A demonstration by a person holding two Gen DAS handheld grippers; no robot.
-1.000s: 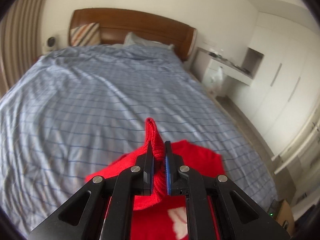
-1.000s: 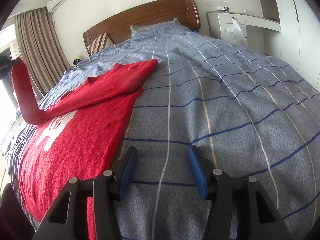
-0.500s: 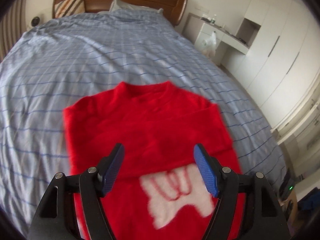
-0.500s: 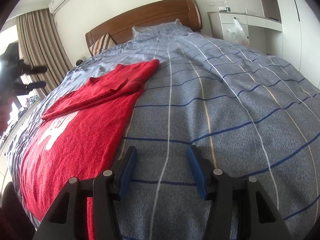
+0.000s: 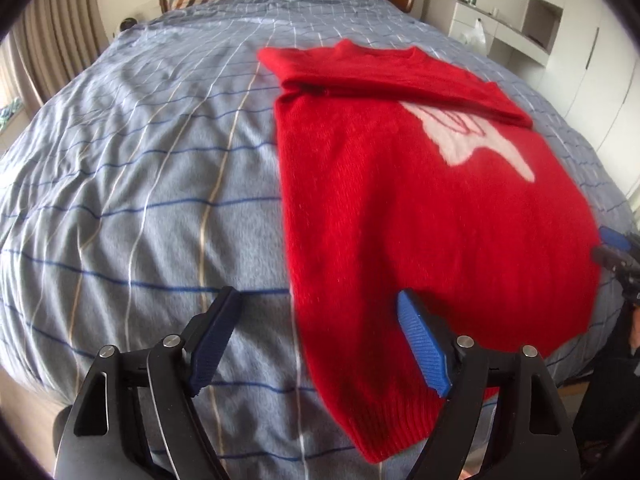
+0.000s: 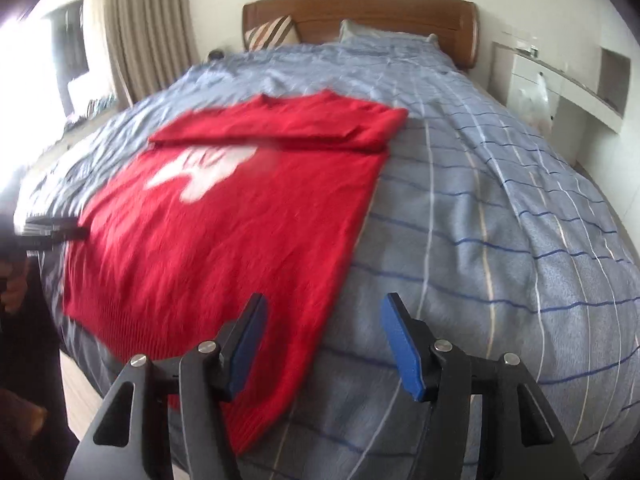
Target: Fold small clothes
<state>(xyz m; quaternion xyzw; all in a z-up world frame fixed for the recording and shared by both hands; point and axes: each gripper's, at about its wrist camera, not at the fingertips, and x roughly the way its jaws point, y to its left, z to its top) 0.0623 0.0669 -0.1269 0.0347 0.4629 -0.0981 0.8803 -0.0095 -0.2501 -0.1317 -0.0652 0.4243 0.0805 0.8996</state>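
1. The red sweater lies flat on the bed's blue checked duvet, front up, with a white motif on the chest; in my right wrist view it sits left of centre, hem toward me
2. Both sleeves are folded across the chest, forming a red band just below the collar and partly covering the top of the white motif
3. My left gripper hovers over the sweater's near left corner with its jaws spread wide, holding nothing; one blue pad is above the red knit, the other over bare duvet
4. My right gripper is likewise wide apart and empty, straddling the sweater's right edge near the hem: its left pad is above the red knit, its right pad above the duvet
5. Each gripper shows at the edge of the other's view: the right one at the sweater's far side, the left one blurred at the frame's left edge
6. Beyond the sweater are a wooden headboard, a striped cushion and a pillow in the duvet's fabric
7. Beige curtains hang at the left, white built-in cupboards stand at the right
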